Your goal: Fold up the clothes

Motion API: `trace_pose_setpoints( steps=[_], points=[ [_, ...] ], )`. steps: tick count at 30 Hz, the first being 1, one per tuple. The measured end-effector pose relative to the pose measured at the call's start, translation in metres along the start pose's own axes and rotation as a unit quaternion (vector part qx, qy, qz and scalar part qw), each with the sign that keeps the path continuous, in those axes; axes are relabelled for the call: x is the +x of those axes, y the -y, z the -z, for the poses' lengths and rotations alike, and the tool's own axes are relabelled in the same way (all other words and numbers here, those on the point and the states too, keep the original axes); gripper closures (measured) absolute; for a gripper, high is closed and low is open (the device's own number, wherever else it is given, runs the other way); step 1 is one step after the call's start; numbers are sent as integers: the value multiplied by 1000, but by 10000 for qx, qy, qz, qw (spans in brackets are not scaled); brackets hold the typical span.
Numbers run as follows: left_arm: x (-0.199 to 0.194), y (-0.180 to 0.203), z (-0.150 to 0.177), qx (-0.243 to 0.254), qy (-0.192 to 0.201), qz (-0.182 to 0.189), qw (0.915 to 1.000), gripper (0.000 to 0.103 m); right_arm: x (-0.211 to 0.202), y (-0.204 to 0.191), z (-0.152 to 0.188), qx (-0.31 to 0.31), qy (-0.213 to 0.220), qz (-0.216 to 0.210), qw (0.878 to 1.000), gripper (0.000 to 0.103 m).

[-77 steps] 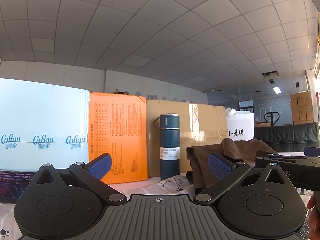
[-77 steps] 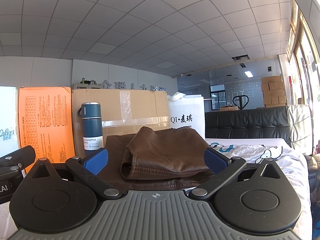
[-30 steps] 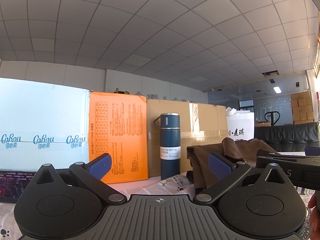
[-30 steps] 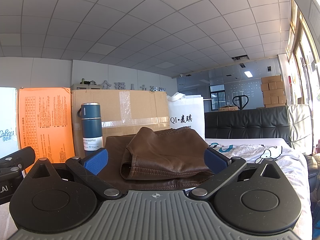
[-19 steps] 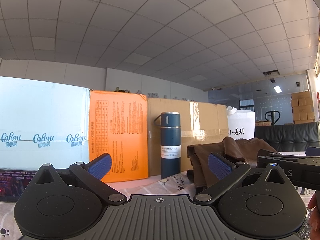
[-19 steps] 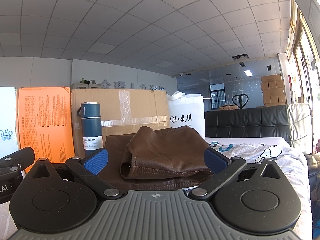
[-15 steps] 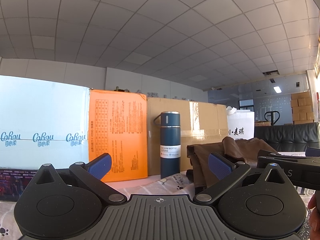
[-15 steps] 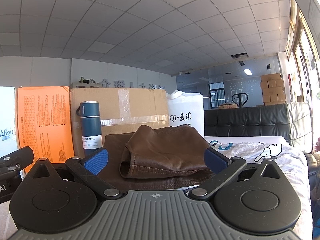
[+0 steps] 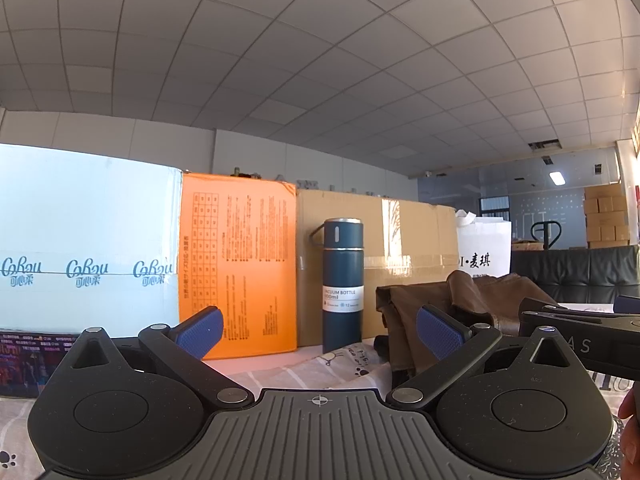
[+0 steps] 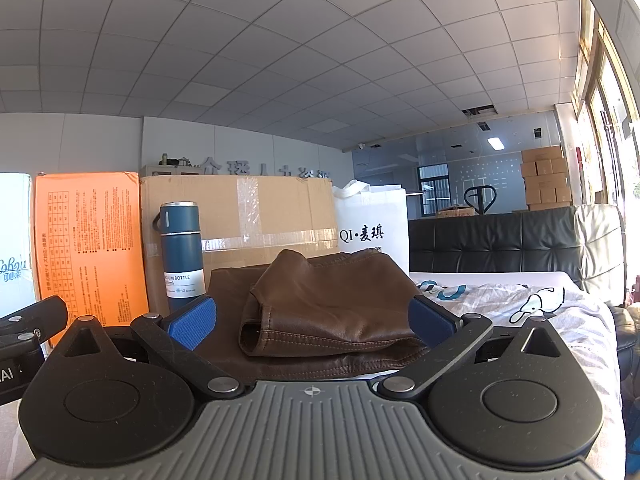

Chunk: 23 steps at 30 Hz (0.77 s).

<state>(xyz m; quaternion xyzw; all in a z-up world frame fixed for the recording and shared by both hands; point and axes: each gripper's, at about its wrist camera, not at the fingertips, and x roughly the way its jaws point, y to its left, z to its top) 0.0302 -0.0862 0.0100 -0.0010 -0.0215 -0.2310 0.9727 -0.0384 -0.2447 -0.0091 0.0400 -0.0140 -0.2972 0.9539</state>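
Brown leather garment [image 10: 336,312]: seen in the right wrist view folded in a stack on the printed bedsheet [image 10: 520,304], directly ahead of the right gripper [image 10: 312,320]; a stitched hem opening is turned toward the camera.
Same garment, left wrist view: only its left edge and a raised fold [image 9: 452,300] are shown, to the right of centre and partly covered by the right gripper body [image 9: 580,336].
Left gripper [image 9: 320,328]: its jaws are held wide apart with nothing between them; the blue pads [image 9: 200,330] are bare.
Right gripper: its jaws are likewise spread wide and nothing is gripped; the garment is framed between the pads but cannot be said to touch them.
Vacuum bottle [image 9: 343,284]: standing upright, dark blue, just left of the garment, in front of a taped cardboard box [image 9: 408,248].
Left view only: a pale blue carton [image 9: 84,256] with printed lettering, and a fingertip [image 9: 632,432] at the lower right edge.
Right view only: a black sofa [image 10: 492,240], a white paper bag [image 10: 372,228] shown whole, and a duck print on the sheet.
Orange box [image 9: 238,260]: its printed text is too small to be read.
Hidden: the near edge of the garment is cut off by the gripper body in both views.
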Motion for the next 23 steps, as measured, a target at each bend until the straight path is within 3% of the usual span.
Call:
trace_pose_setpoints(
  steps=[23],
  points=[
    [2,-1,0,-37,-24,2,10000,0,1,-1,0,-42,-22,-26,10000,0]
  ],
)
